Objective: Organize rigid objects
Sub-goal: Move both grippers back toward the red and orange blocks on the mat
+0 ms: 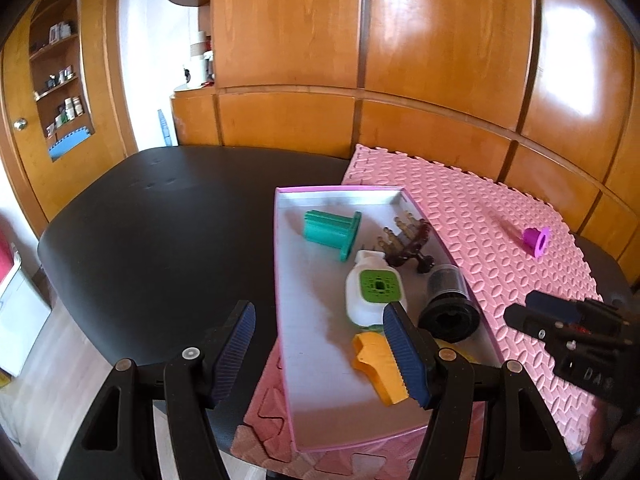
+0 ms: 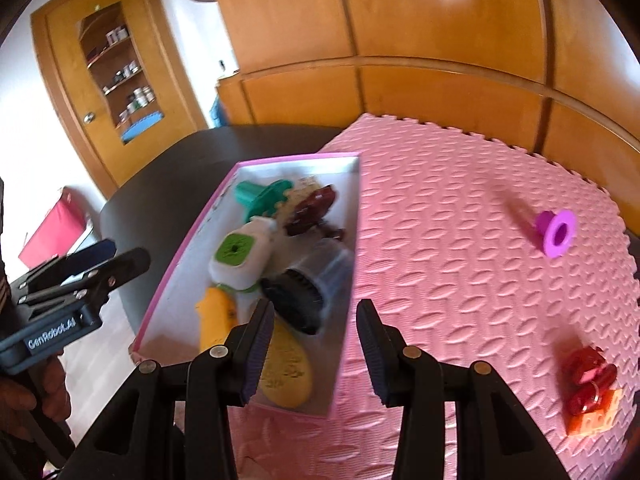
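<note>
A pink-rimmed tray [image 1: 312, 360] [image 2: 176, 272] holds a teal flanged part [image 1: 332, 232] [image 2: 260, 198], a dark brown comb [image 1: 408, 240] [image 2: 312, 210], a white bottle with a green top [image 1: 374, 290] [image 2: 240, 256], a black cylinder [image 1: 448, 304] [image 2: 308, 288] and an orange piece [image 1: 380, 364] [image 2: 216, 316]. A yellow oval piece [image 2: 286, 372] lies at the tray's near end. My left gripper [image 1: 320, 356] is open and empty over the tray's near left part. My right gripper [image 2: 316, 356] is open and empty above the tray's near right corner. A purple flanged part [image 1: 536, 240] [image 2: 556, 234] and a red-and-orange toy [image 2: 590, 392] lie on the pink mat [image 2: 460, 240].
The tray and pink foam mat [image 1: 500, 240] lie on a black table [image 1: 160, 232]. Wooden cabinets [image 1: 360, 60] stand close behind. The right gripper shows at the left wrist view's right edge [image 1: 520, 312]; the left gripper shows at the right wrist view's left edge [image 2: 120, 260].
</note>
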Motion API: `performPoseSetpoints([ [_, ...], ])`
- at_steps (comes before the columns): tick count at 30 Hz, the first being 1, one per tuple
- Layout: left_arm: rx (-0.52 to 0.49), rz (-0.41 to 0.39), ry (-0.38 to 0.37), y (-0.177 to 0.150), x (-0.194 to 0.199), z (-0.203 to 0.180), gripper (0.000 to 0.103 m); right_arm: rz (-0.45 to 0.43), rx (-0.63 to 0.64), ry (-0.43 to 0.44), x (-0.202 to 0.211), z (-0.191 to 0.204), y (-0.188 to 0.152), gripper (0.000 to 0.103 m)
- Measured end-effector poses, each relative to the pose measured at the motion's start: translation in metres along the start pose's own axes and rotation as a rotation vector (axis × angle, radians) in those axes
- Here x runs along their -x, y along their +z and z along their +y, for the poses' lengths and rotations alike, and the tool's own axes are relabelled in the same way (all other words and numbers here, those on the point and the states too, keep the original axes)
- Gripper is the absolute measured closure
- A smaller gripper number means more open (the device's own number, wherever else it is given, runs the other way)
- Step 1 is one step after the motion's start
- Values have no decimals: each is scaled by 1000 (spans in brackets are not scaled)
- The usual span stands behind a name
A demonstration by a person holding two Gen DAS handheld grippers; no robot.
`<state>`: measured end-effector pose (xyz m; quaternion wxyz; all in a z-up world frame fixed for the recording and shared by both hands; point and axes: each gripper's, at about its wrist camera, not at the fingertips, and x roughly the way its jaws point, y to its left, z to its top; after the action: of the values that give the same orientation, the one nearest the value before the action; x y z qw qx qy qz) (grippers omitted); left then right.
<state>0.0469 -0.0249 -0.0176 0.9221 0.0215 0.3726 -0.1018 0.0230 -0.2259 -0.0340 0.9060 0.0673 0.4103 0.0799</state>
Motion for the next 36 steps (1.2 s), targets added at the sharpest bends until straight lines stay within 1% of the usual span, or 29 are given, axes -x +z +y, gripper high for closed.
performPoseSetpoints([
  [8, -48, 9, -30, 0, -1, -21, 36, -28, -46, -74, 17, -37, 0, 60],
  [12, -76, 11, -47, 0, -1, -32, 36, -37, -72, -135, 29, -65, 0, 60],
  [19, -127, 10, -82, 0, -1, -53, 36, -63, -163, -281, 63, -130, -9, 60],
  [26, -173, 21, -114, 2, -3, -75, 36, -94, -311, -433, 95, -201, -30, 60],
  [30, -215, 25, -137, 3, -4, -93, 36, -124, -435, -520, 112, -244, -49, 60],
  [31, -225, 28, -144, 3, -4, -98, 36, -131, -468, -533, 115, -252, -53, 60],
  [32, -236, 32, -151, 3, -5, -103, 36, -136, -529, -545, 118, -264, -60, 60],
  [34, -259, 38, -166, 2, -7, -114, 36, -132, -623, -534, 123, -280, -68, 60],
  [36, -282, 53, -182, 1, -11, -125, 36, -141, -670, -527, 127, -287, -72, 60],
])
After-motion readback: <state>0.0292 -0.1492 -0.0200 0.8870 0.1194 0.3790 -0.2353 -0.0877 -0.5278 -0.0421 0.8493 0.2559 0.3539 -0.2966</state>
